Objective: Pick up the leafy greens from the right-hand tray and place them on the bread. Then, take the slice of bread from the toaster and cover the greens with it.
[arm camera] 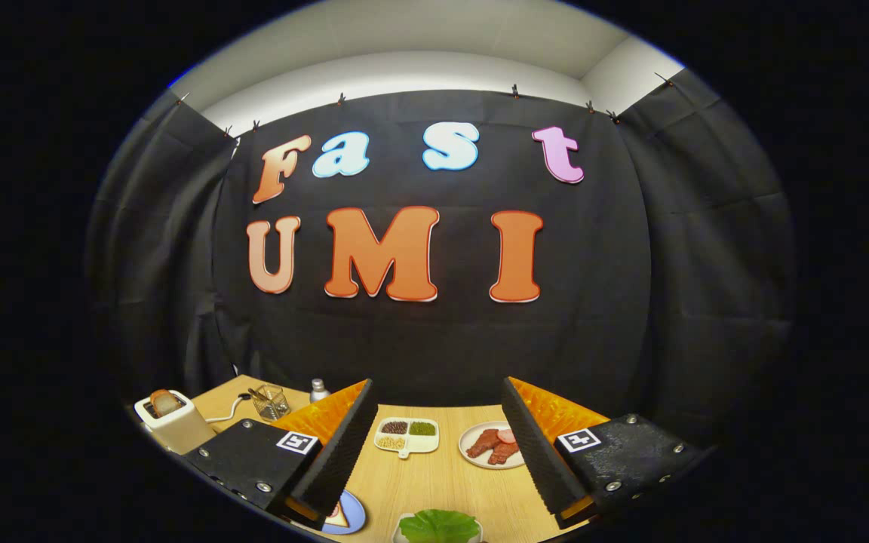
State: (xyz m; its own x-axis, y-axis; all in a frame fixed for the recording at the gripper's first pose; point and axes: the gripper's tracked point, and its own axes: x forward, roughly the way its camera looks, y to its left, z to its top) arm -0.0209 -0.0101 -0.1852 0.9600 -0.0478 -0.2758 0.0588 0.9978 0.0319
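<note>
My gripper (446, 486) is open, its two black ribbed fingers (340, 452) spread wide above the wooden table (442, 475). The leafy greens (439, 526) lie on a white tray, low between the fingers and nearer the right one. A blue plate (348, 515) with a slice of bread on it sits beside the left finger, partly hidden by it. The white toaster (170, 419) stands far left with a browned bread slice (164, 402) sticking up from its slot. Nothing is between the fingers.
Beyond the fingers lie a white divided dish (406, 435) with dark and green fillings and a plate of red meat slices (493, 445). A glass holder (271, 401) and a small silver-capped bottle (319, 389) stand at the back left by the toaster's cord.
</note>
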